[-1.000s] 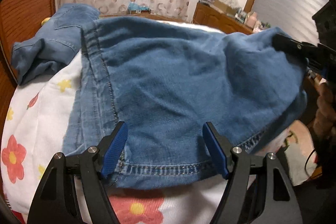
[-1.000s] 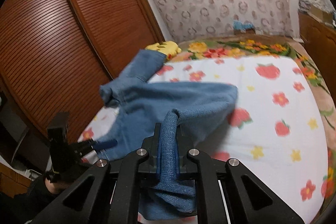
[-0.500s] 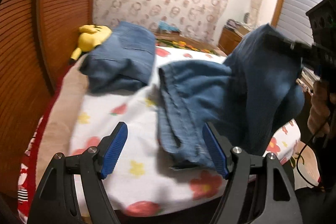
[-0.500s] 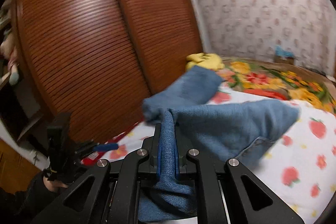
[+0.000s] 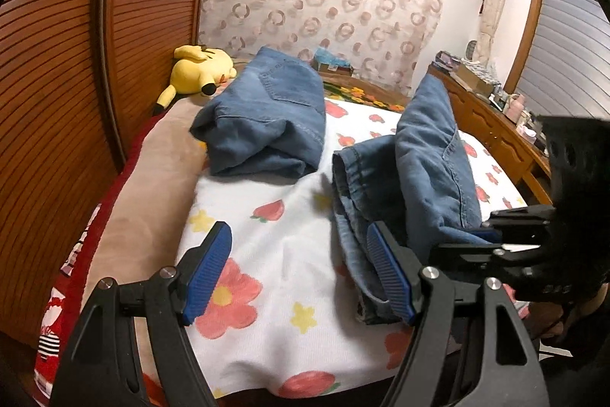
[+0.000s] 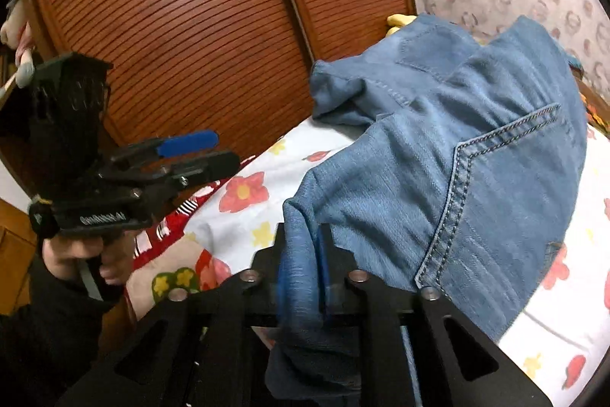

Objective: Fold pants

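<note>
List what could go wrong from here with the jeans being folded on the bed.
1. The right hand-held gripper has just been opening with denim between its fingers; the raised jeans could slump unevenly over the layer beneath.
2. The left hand-held gripper is open and holds nothing, so nothing steadies the lower layer.
3. The folded pair lies close; the falling cloth could land on it.

Folded jeans (image 5: 267,124) lie on the bed (image 5: 267,254) towards the back, a plush toy (image 5: 200,69) behind-left of them; the other pants (image 5: 411,170) sit to their right, wardrobe (image 5: 76,63) along the left.
</note>
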The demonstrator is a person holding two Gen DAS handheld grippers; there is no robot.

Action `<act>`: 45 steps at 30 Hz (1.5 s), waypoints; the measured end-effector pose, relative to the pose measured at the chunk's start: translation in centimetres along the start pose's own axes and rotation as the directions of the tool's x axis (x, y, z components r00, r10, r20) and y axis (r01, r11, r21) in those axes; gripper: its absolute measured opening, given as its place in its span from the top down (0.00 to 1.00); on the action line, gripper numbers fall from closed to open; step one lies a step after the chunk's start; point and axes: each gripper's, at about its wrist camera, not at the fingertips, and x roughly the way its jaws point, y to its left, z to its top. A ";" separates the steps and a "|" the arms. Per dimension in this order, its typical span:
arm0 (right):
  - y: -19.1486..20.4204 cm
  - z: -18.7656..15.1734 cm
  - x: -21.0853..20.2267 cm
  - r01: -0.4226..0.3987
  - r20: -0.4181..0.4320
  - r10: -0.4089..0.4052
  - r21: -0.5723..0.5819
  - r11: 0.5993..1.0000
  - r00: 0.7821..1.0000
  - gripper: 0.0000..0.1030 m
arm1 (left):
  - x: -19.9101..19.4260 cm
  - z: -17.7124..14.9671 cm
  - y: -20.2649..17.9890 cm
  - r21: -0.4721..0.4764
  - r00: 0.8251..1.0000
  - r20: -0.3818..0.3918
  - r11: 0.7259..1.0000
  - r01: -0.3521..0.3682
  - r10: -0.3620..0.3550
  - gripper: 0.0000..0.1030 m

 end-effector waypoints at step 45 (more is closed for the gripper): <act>-9.4 7.2 -3.9 0.070 0.191 -0.054 -0.077 0.995 0.980 0.97 | -0.4 -2.9 -5.5 0.061 0.977 -0.078 0.978 0.201 -0.196 0.88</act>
